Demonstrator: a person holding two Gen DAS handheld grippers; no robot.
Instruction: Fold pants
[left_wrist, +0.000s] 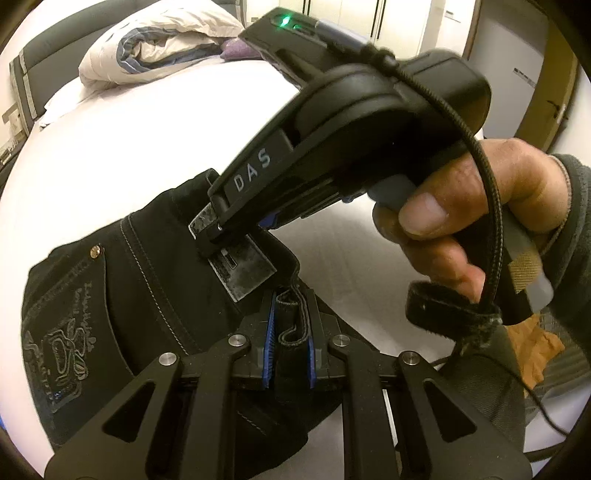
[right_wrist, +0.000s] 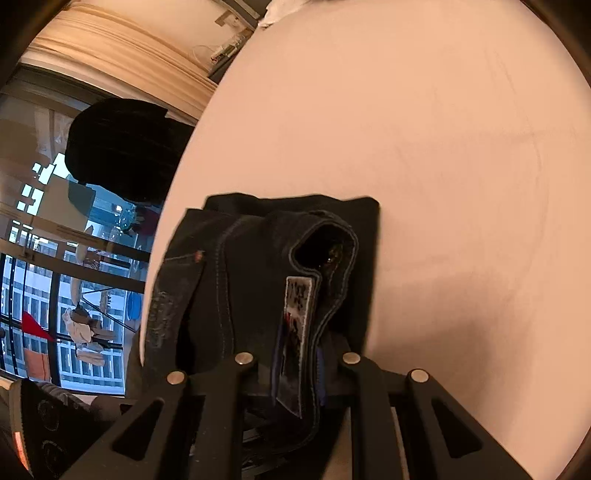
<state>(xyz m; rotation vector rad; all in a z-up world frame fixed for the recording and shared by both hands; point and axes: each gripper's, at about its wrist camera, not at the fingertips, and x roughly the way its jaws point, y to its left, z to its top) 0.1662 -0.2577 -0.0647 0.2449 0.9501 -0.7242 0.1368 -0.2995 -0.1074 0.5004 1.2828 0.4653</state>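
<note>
Left wrist view: dark pants (left_wrist: 140, 295) on white bed (left_wrist: 110, 155), left gripper (left_wrist: 291, 343) clamped on waistband fold, right gripper (left_wrist: 212, 230) beside it, pinching waistband too. Right wrist view: fabric (right_wrist: 258, 266) gripped, sheet (right_wrist: 443, 147) beyond.

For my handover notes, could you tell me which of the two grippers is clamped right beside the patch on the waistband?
The right gripper: its jaws pinch the waistband at the grey patch, while the left gripper grips a plain edge of the pants.
</note>
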